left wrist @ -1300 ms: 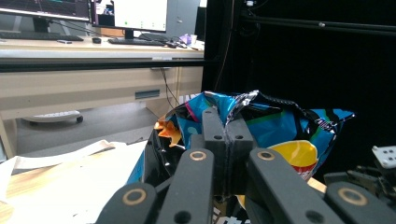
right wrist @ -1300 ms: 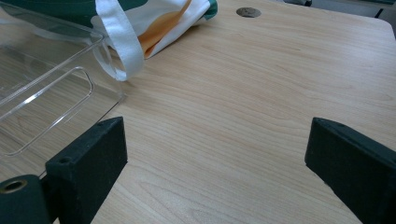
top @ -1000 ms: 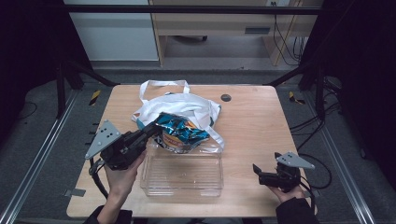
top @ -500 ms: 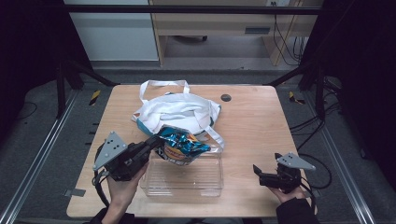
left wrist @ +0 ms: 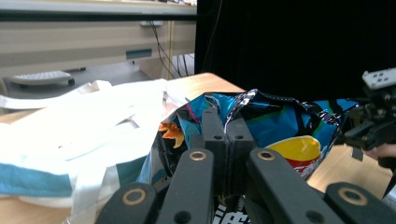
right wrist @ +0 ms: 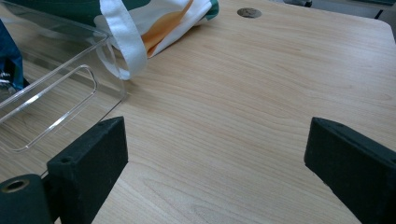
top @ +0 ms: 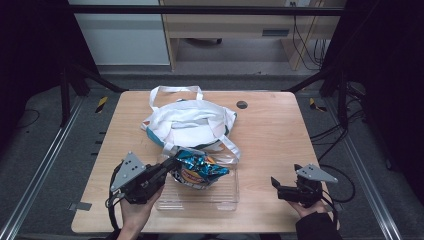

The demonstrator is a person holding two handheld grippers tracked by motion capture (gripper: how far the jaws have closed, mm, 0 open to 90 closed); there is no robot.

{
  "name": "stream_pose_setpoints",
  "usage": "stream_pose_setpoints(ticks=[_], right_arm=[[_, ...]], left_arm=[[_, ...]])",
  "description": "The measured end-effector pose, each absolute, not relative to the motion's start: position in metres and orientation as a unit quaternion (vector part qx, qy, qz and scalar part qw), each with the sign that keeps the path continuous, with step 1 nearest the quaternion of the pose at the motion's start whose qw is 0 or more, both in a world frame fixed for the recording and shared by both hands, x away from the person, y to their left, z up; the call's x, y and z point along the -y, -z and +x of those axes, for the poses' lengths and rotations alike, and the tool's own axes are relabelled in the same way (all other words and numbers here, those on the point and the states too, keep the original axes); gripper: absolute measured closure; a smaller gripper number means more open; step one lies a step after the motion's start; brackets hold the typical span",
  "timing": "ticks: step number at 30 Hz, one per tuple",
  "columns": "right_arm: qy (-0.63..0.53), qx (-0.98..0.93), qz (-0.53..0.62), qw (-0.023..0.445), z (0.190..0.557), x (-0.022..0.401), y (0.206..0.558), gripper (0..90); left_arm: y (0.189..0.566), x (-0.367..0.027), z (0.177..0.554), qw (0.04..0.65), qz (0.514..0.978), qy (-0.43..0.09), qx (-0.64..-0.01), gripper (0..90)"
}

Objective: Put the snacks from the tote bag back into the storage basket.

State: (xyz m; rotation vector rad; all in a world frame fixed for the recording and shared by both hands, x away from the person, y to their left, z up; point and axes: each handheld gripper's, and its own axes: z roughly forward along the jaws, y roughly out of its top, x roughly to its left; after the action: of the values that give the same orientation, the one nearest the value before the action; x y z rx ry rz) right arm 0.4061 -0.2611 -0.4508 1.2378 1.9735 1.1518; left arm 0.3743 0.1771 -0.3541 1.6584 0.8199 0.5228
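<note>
Pinching the crumpled top of the chip bag [top: 200, 167], the left gripper [top: 167, 167] holds it over the clear bin [top: 220, 197] — jaws pressed together on the foil. Behind lies a white tote [top: 187, 122], one strap draped on the bin's far rim. The right gripper [top: 276, 184] rests apart, jaws wide, empty. The bag's print is unreadable.

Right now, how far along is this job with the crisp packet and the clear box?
The blue crisp packet is out of the white tote bag and hangs over the clear plastic box, pinched in the left gripper. Left to do, probably: lower and release it. The right gripper rests open on the table.
</note>
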Motion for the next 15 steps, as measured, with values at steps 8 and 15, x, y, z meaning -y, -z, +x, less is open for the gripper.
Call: stream_pose_setpoints(ticks=[8, 15], right_arm=[[-0.426, -0.733, 0.458, 0.269, 0.407, 0.261, 0.452, 6.4], [-0.425, -0.734, 0.456, 0.269, 0.407, 0.261, 0.452, 6.4]], left_arm=[[0.369, -0.177, 0.373, 0.56, 0.716, -0.211, -0.361, 89.6], [0.373, -0.18, 0.377, 0.559, 0.71, -0.206, -0.376, 89.5]])
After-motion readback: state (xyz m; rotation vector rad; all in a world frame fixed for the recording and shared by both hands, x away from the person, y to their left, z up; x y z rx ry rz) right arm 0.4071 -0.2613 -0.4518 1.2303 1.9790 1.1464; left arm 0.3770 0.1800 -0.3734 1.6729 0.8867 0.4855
